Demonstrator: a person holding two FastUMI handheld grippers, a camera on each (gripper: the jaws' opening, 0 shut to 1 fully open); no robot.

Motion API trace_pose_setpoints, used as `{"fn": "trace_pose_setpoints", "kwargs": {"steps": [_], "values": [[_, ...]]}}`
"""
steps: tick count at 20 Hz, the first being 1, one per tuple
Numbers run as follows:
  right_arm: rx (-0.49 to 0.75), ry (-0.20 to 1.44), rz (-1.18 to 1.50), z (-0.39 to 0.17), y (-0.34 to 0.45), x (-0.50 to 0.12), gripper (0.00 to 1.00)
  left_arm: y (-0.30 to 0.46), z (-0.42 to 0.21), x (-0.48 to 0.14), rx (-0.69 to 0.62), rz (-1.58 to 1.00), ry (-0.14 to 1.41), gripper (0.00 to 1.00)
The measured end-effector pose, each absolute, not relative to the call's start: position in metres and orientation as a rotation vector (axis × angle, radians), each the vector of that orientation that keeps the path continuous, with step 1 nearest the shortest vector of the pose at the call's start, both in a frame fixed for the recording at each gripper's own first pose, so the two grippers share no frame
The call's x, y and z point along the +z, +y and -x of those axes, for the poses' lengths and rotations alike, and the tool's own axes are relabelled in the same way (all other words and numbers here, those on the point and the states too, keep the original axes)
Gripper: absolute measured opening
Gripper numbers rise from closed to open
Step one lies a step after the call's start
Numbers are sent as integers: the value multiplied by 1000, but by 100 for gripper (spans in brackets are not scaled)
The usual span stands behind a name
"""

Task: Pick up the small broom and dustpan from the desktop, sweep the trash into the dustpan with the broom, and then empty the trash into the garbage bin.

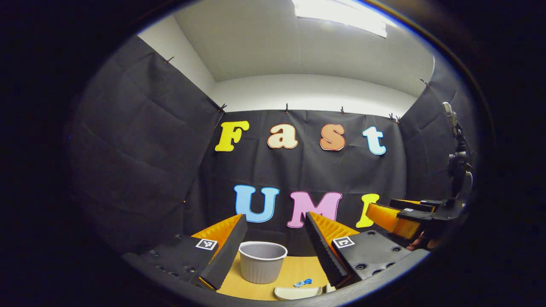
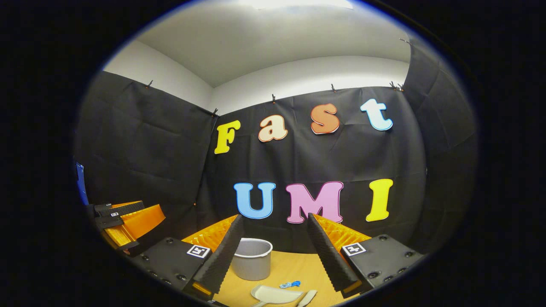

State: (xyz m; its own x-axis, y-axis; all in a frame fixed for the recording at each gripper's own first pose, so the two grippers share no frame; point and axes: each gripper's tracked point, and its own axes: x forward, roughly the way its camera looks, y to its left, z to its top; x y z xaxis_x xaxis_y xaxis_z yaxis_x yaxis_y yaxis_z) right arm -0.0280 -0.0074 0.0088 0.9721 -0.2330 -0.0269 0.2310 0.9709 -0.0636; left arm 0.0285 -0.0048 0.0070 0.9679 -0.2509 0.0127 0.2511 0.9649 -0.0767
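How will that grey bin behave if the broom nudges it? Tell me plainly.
The grey bin looks like thin ribbed plastic and seems empty, so it is probably light and may slide on the smooth desktop. Its wide base and squat shape suggest it would shift rather than tip.

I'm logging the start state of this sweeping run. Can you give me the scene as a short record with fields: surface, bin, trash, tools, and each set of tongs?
surface: wooden desktop
bin: grey garbage bin, upright, open top, at the back of the desktop
trash: small blue scrap lying in front of the bin, apart from it
tools: pale dustpan with the small broom beside it, both flat on the desktop, near edge
left tongs: open, above the desktop, holding nothing
right tongs: open, above the desktop, holding nothing
task progress: nothing picked up yet
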Motion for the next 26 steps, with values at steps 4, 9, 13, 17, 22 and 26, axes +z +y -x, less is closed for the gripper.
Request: {"fn": "trace_pose_setpoints", "kwargs": {"steps": [4,9,13,17,22,26], "values": [[-241,25,63,26,-7,8,96,-12,-34,2,-279,78,15,83],[-223,30,49,15,-3,0,92,-15,-37,5,-282,65,5,83],[-199,36,44,3,0,-5,92,-15,-38,8,-269,33,-5,83],[-184,34,53,-3,-3,-6,92,-17,-43,4,-258,38,2,83],[-185,43,49,-8,-7,-10,91,-21,-48,5,-256,34,-6,83],[-183,37,54,-9,-8,-10,91,-23,-50,2,-259,29,0,83]]}}
